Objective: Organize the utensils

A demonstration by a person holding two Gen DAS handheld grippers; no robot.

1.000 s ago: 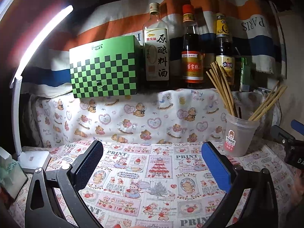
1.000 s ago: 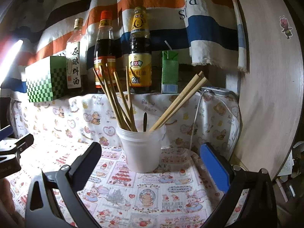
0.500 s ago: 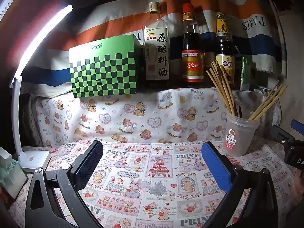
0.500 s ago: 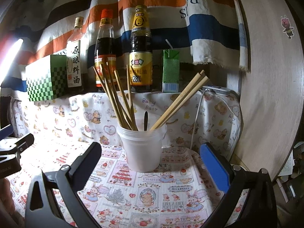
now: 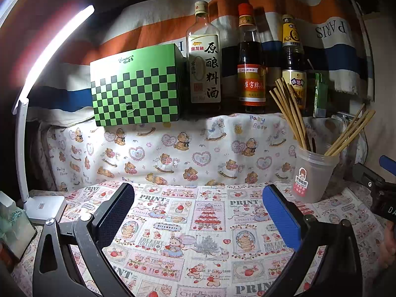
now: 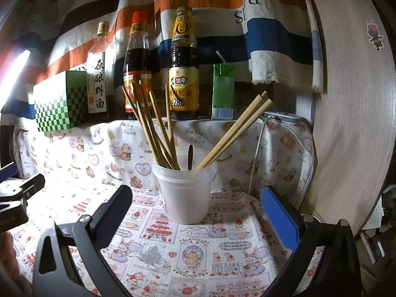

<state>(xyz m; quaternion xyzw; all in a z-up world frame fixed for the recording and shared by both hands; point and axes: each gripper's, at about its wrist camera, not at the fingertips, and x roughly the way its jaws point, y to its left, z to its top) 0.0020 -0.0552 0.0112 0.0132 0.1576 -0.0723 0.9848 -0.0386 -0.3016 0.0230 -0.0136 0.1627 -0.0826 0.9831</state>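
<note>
A translucent plastic cup [image 6: 186, 193] stands on the printed cloth, holding several wooden chopsticks [image 6: 153, 128] that fan left and right, plus a dark slim utensil [image 6: 190, 156]. My right gripper [image 6: 195, 205] is open just in front of the cup, with nothing between its fingers. In the left wrist view the same cup [image 5: 312, 175] with its chopsticks [image 5: 290, 113] sits at the right. My left gripper [image 5: 198, 203] is open and empty over the bare cloth, well left of the cup.
On a raised ledge behind stand a green checkered box [image 5: 135, 91], three sauce bottles [image 5: 251, 64] and a green carton [image 6: 222, 91]. A white desk lamp [image 5: 42, 205] is at the left. A wooden panel [image 6: 354, 113] closes the right side. A white cable [image 6: 257, 153] hangs behind the cup.
The right gripper has drifted slightly closer to the cup. The left gripper has barely moved.
</note>
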